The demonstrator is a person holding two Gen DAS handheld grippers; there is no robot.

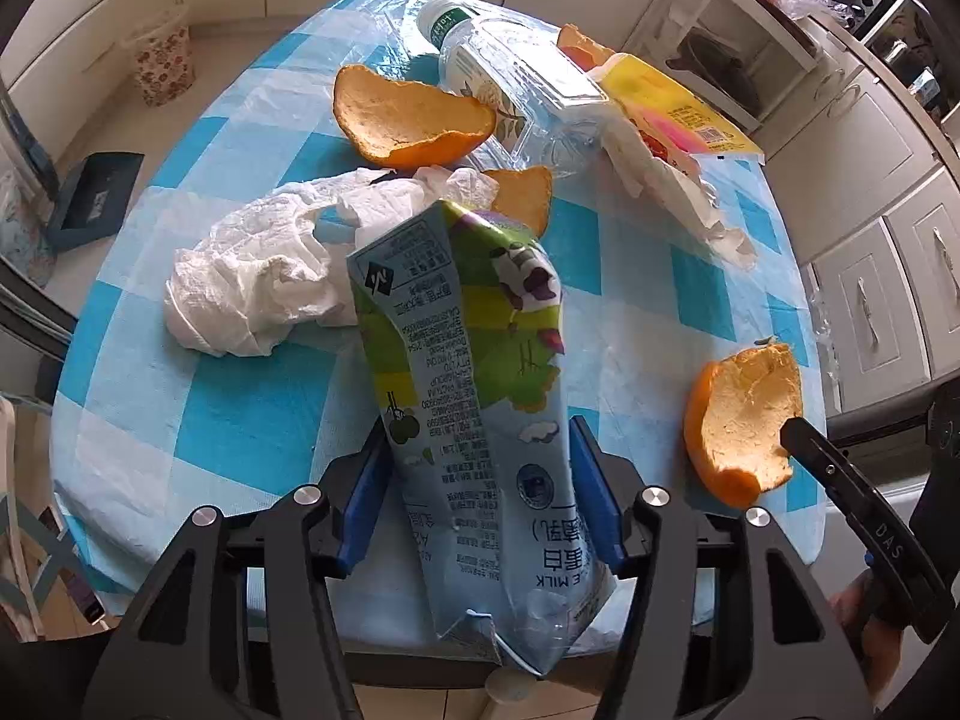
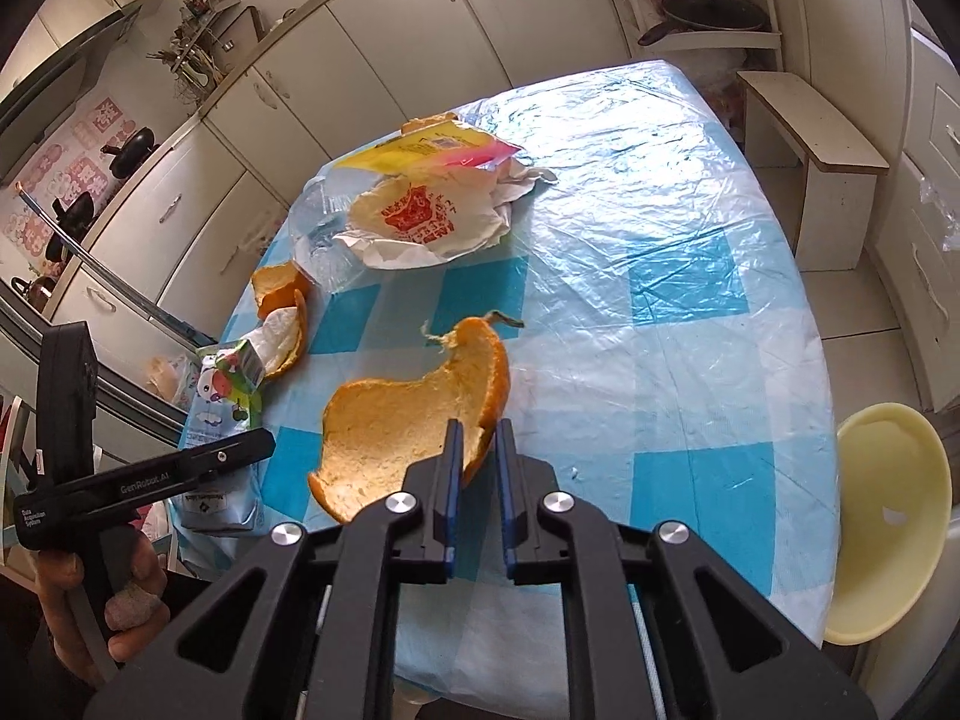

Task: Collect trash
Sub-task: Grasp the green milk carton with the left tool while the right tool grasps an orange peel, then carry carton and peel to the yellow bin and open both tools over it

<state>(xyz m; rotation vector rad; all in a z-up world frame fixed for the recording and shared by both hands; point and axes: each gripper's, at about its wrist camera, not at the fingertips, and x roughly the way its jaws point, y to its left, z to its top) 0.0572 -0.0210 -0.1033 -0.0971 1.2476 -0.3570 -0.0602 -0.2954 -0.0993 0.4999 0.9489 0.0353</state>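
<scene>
Holding a milk carton [image 1: 480, 420] between half-open left gripper [image 1: 477, 462] jaws, near the table [image 1: 240, 420] front edge. Right gripper [image 2: 478, 456] nearly closed on an orange peel [image 2: 408, 426] rim (thin, curved). Could slip or tear if lifted fast.

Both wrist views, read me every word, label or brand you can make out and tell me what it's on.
"E MILK", upside down, on the milk carton held in the left gripper; its fine print is too small.
"DAS" on the right gripper's arm.
"GenRobot.AI" and "Data Acquisition System" on the left gripper's body.
Red print on the white wrapper: unreadable.
Water bottle label: blurred.
</scene>
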